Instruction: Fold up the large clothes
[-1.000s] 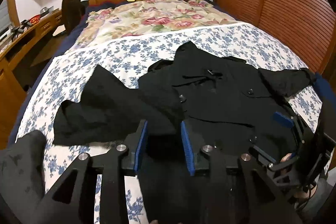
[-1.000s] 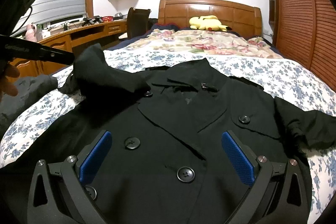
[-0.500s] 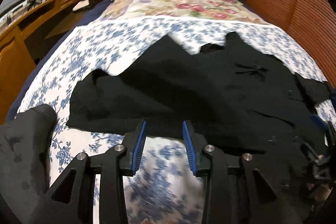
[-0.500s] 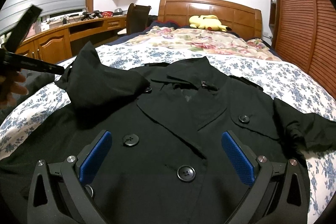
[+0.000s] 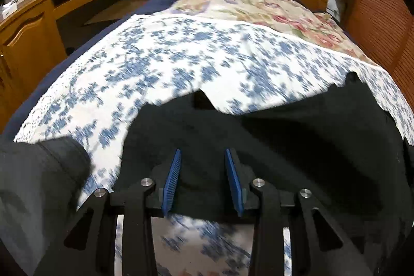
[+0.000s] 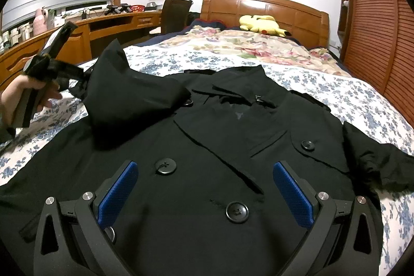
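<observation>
In the left wrist view, our left gripper (image 5: 203, 177) has its fingers closed on a lifted sleeve (image 5: 207, 136) of the black coat (image 5: 310, 146), above the blue-flowered bedspread (image 5: 181, 56).

In the right wrist view, our right gripper (image 6: 205, 192) hovers with fingers spread wide above the coat (image 6: 207, 146), which lies front-up on the bed (image 6: 336, 100), its left sleeve (image 6: 129, 97) raised.

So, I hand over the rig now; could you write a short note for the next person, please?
Left gripper: shut on one sleeve, held raised over the black coat.
Right gripper: open, empty, above the buttoned front.
The coat lies face up on the bed; the other sleeve lies spread out at the right.
Done: first sleeve lifted inward.
Left: lay it flat, fold the other sleeve in, then fold the body.
</observation>
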`<state>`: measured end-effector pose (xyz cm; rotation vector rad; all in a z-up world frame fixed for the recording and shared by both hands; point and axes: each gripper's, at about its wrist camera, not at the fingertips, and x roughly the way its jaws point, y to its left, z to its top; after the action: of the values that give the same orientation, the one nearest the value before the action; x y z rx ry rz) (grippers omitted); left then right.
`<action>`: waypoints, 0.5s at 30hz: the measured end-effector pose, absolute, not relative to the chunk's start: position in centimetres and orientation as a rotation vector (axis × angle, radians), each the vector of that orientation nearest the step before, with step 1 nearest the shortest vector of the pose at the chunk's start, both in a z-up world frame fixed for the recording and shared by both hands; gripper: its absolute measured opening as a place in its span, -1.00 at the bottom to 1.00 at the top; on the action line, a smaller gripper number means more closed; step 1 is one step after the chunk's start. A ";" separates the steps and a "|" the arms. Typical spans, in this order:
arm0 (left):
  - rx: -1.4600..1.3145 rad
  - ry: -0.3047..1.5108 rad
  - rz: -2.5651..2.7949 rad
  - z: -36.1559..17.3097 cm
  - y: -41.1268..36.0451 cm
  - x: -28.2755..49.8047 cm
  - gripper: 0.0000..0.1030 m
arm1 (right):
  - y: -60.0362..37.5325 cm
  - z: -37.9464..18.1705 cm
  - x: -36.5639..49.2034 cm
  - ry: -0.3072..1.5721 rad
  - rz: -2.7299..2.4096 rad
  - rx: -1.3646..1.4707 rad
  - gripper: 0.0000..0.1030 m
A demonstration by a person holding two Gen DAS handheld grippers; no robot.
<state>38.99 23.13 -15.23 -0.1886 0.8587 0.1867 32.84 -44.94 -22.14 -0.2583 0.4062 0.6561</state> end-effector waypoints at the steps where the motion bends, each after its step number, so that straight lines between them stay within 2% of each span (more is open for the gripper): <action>1: -0.190 0.859 0.192 -15.3 23.4 39.3 -0.29 | -45.0 -22.1 32.9 0.408 0.657 -0.257 1.00; 9: -0.180 0.870 0.241 -16.8 24.0 40.3 -0.31 | -45.1 -22.2 33.1 0.419 0.664 -0.246 1.00; 11: -0.151 0.869 0.232 -16.8 23.7 40.2 -0.66 | -45.1 -22.1 33.1 0.417 0.664 -0.245 1.00; 13: -0.109 0.874 0.241 -16.6 23.2 40.3 -0.87 | -45.0 -22.2 33.2 0.418 0.665 -0.245 1.00; 15: -0.050 0.841 0.246 -15.3 22.1 39.9 -0.93 | -45.0 -22.2 33.2 0.418 0.665 -0.245 1.00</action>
<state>39.90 22.06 -15.28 -0.0498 0.8408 0.2457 33.15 -44.99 -22.23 -0.2445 0.4184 0.6648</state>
